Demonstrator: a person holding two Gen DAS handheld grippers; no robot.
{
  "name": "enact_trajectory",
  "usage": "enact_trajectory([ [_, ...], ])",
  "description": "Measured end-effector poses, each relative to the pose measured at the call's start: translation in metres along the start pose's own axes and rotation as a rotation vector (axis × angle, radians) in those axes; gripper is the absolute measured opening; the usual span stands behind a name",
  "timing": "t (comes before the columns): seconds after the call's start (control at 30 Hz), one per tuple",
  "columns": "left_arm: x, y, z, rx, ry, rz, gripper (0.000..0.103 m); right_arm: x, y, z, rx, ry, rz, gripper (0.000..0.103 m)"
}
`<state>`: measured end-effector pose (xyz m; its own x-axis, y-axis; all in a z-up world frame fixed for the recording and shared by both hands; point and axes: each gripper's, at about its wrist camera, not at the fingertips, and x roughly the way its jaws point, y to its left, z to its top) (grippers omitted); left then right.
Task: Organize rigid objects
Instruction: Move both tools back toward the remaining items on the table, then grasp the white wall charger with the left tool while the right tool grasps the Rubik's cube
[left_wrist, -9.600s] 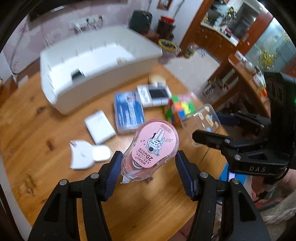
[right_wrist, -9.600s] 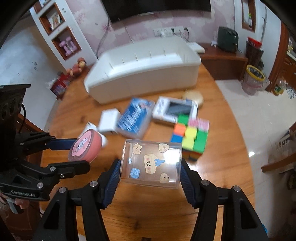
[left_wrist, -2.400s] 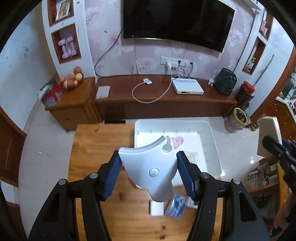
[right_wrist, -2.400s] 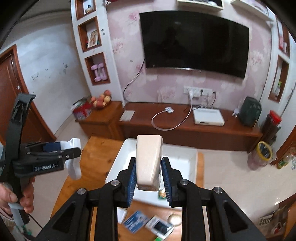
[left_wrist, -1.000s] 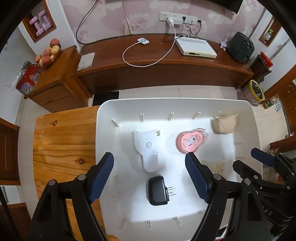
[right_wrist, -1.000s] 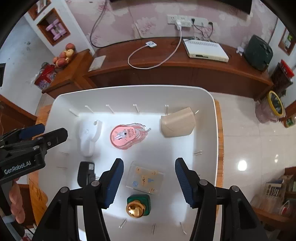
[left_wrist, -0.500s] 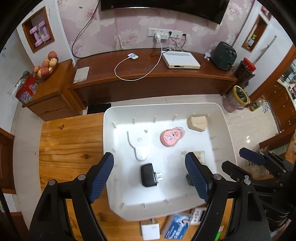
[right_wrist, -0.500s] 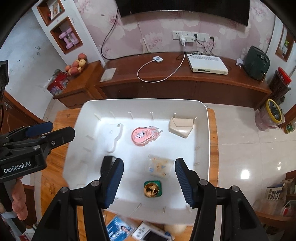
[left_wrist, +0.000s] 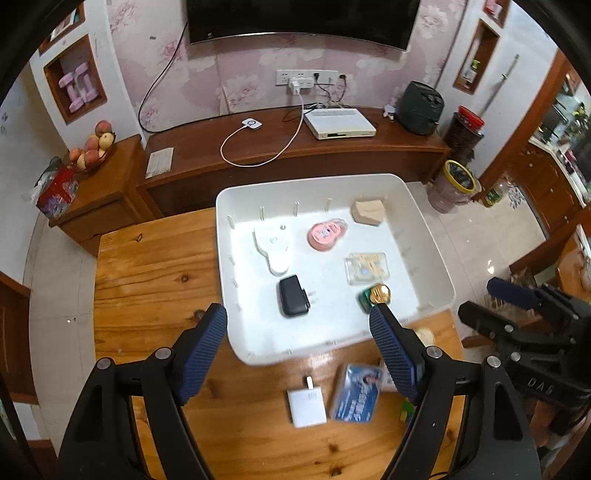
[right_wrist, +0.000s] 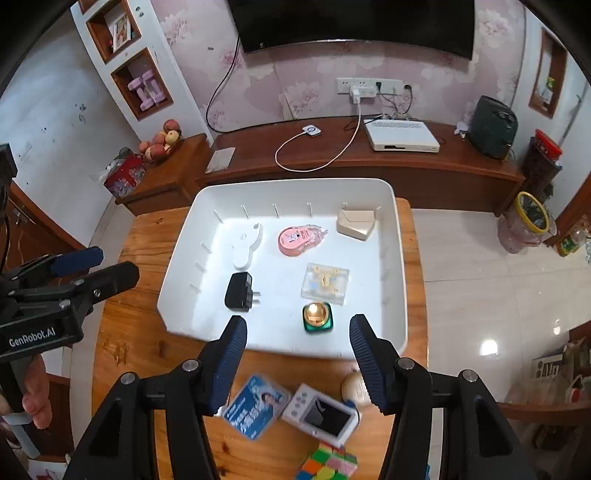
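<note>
Both claws are seen spread wide and empty above the table (left_wrist: 155, 280): nothing is held or touched by the left claw (left_wrist: 295, 343) or the right claw (right_wrist: 295, 354). The white holder (left_wrist: 271, 245), pink correction tape (left_wrist: 325, 236), beige block (left_wrist: 367, 212), clear box (left_wrist: 367, 268), black charger (left_wrist: 293, 295) and gold-capped bottle (left_wrist: 375, 295) are left lying apart inside the white bin (left_wrist: 432, 258). Compared with a second ago, both claws have been drawn up and back, and the white adapter (left_wrist: 306, 402), blue pack (left_wrist: 356, 393), handheld game (right_wrist: 320, 413) and puzzle cube (right_wrist: 328, 461) are now revealed on the wood in front of the bin.

Colour cube (right_wrist: 328, 463) cut by bottom edge (blue packet (right_wrist: 255, 410) blurred).
</note>
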<state>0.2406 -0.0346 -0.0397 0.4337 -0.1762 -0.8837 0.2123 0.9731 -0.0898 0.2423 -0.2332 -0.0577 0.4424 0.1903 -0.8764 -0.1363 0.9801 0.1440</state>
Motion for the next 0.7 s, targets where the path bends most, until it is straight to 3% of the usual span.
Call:
enact_trajectory([
  [0.4,-0.017,-0.011,-0.040,0.056,-0.013,0.013,0.082,-0.038,-0.003,-0.052,0.075,-0.027,-0.050,0.063],
  [0.5,-0.012,-0.011,-0.051,0.054,-0.003,0.012,0.082,-0.042,-0.003,-0.068,0.091,-0.029,-0.071,0.071],
  [0.7,0.014,-0.011,-0.076,0.034,0.058,0.005,0.082,-0.030,-0.010,-0.099,0.153,0.016,-0.079,0.071],
])
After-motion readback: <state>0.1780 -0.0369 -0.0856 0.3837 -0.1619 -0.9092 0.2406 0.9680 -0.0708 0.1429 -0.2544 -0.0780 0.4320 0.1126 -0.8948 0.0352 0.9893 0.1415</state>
